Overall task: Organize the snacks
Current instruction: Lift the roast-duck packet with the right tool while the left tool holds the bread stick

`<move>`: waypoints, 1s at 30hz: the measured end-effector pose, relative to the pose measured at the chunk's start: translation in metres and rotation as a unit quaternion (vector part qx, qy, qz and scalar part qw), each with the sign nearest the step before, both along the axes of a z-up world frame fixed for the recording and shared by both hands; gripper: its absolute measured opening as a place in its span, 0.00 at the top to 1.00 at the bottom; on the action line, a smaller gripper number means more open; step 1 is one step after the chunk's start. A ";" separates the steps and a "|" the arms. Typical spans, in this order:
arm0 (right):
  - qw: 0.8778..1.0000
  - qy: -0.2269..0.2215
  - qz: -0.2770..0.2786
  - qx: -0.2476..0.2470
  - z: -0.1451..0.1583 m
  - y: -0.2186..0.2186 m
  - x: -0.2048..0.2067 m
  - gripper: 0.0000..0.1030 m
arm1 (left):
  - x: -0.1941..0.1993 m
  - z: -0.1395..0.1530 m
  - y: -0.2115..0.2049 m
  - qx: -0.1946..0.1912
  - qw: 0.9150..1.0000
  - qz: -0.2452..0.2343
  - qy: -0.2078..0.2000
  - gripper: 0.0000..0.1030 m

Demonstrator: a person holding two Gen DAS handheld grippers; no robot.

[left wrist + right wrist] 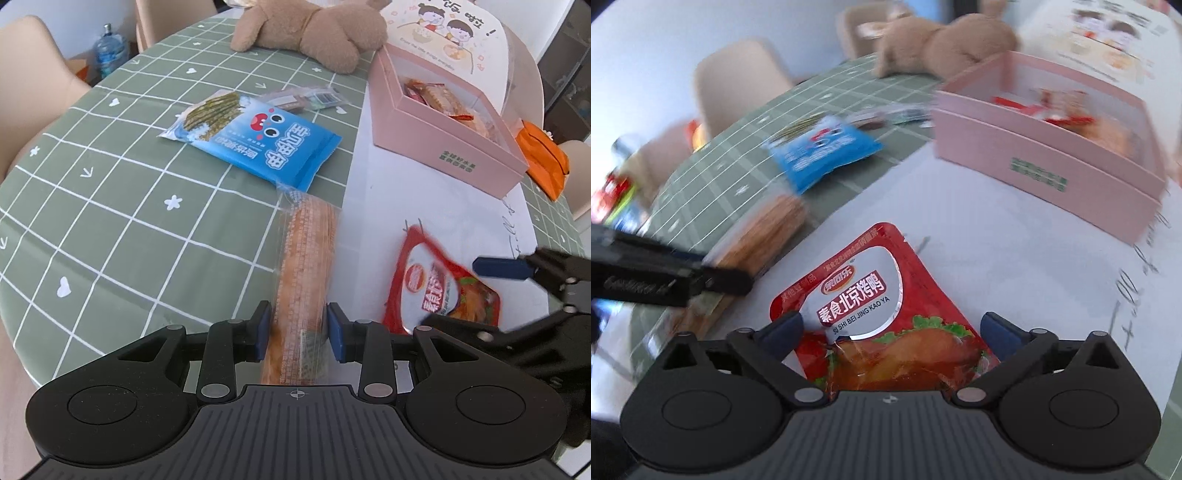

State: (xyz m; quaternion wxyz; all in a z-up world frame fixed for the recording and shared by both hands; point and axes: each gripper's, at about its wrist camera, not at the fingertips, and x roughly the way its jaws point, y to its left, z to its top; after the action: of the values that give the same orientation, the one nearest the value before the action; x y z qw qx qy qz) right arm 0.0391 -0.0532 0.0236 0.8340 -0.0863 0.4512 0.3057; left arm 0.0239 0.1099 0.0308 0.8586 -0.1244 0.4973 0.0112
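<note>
Home dining rm. My counter (110,206) has green grid cloth w/ hearts; beige chairs (33,74) round it, plush toy (314,33), water jug (109,50) on floor.

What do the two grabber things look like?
Both grippers, the left gripper and the right gripper, are black plastic with a ridged grey middle, two round discs, silver rivets and dark blue finger pads.

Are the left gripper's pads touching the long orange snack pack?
Touching. The left wrist view shows the left gripper with both blue pads pressed against the sides of the long orange snack pack, no gap on either side.
</note>
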 end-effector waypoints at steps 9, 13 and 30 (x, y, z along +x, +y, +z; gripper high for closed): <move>0.991 -0.061 0.110 -0.035 0.021 0.009 -0.015 0.10 | -0.002 0.000 0.001 -0.005 1.000 0.000 -0.006 0.64; 0.992 -0.038 0.105 -0.049 0.006 0.018 0.003 0.10 | -0.002 0.000 0.002 -0.006 1.000 0.001 -0.007 0.64; 0.999 -0.042 -0.021 -0.014 -0.012 -0.004 -0.029 0.09 | 0.012 0.013 -0.042 -0.019 0.995 -0.095 -0.008 0.71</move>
State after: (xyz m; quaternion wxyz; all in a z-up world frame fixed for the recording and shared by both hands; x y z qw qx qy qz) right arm 0.0106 -0.0573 0.0118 0.8572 -0.1014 0.4215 0.2781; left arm 0.0355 0.0682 0.0435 0.8570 -0.0932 0.5003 -0.0807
